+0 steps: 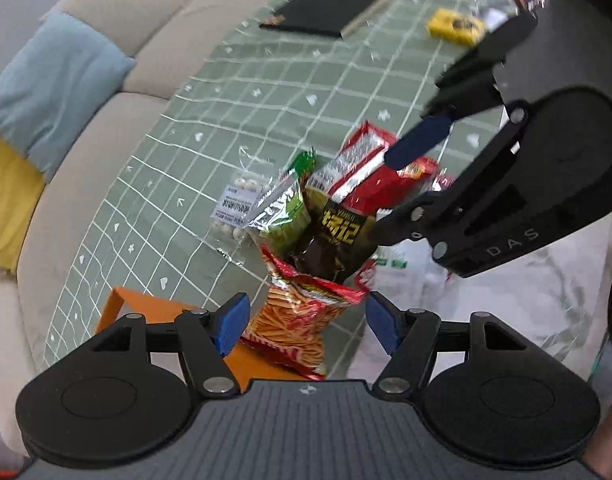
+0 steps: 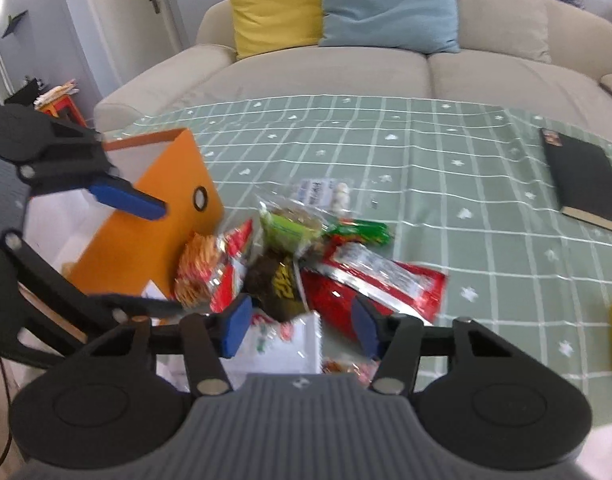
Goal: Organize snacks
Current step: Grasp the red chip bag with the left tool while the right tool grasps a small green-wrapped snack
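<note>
i see the snack pile (image 2: 306, 256) loose on the table (image 2: 466, 200), at one o'clock from the orange box (image 2: 154, 232); nothing looks sorted yet. left gripper (image 1: 306, 320) open around the chip bag (image 1: 298, 320), pads apart. right gripper (image 2: 302, 320) open, gripping nothing.

- my left wrist view sits just behind the left gripper (image 1: 308, 322), tilted steeply down onto the snack pile (image 1: 326, 216) close below, with the sofa (image 1: 118, 20) curving along its left and top edges.
- my right wrist view looks from behind the right gripper (image 2: 302, 326), angled down less steeply across the green checked tablecloth (image 2: 426, 168) towards the sofa (image 2: 326, 72) straight ahead.
- both views share the snack pile (image 2: 306, 264), the orange box (image 2: 154, 232), the black notebook (image 2: 582, 176) and both cushions.
- each view catches the other gripper: the right one at my left view's right edge (image 1: 410, 188), the left one at my right view's left edge (image 2: 162, 256).
</note>
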